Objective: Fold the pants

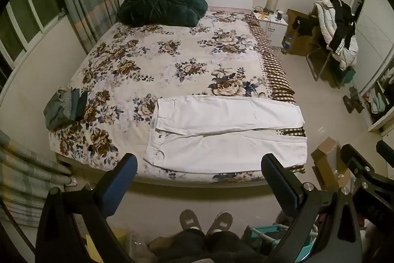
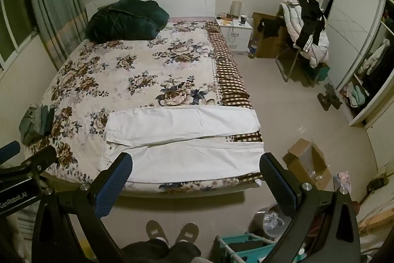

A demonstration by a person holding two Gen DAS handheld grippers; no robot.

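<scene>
Two grippers hang above the floor at the foot of the bed (image 1: 172, 61), neither one touching cloth. Largest thing in the room, the bed carries a floral cover, with a brown checked sheet showing along its right edge. Across the near end lie the white pants (image 1: 221, 132), spread flat with the waistband to the left and both legs running side by side towards the right edge, the hems close to the mattress corner. I judge they are laid that way so each end sits within reach of one tool: waist for the left, hems for the right. Nothing is folded yet, so the task looks to be at its start.

A dark green bundle of bedding (image 1: 161, 4) is heaped against the headboard, well clear of the pants, and a small pile of grey-green clothes (image 1: 65, 107) sits at the left edge. Beyond the bed stand a white nightstand (image 1: 272, 25) and a chair draped with jackets (image 1: 339, 36); an open cardboard box (image 2: 306, 164) lies on the pale tile floor near the bed's corner.

The left gripper (image 1: 199, 171) has its blue-padded fingers spread wide and holds nothing. The right gripper (image 2: 195, 170) is likewise parted and empty, framing the nearer leg.
</scene>
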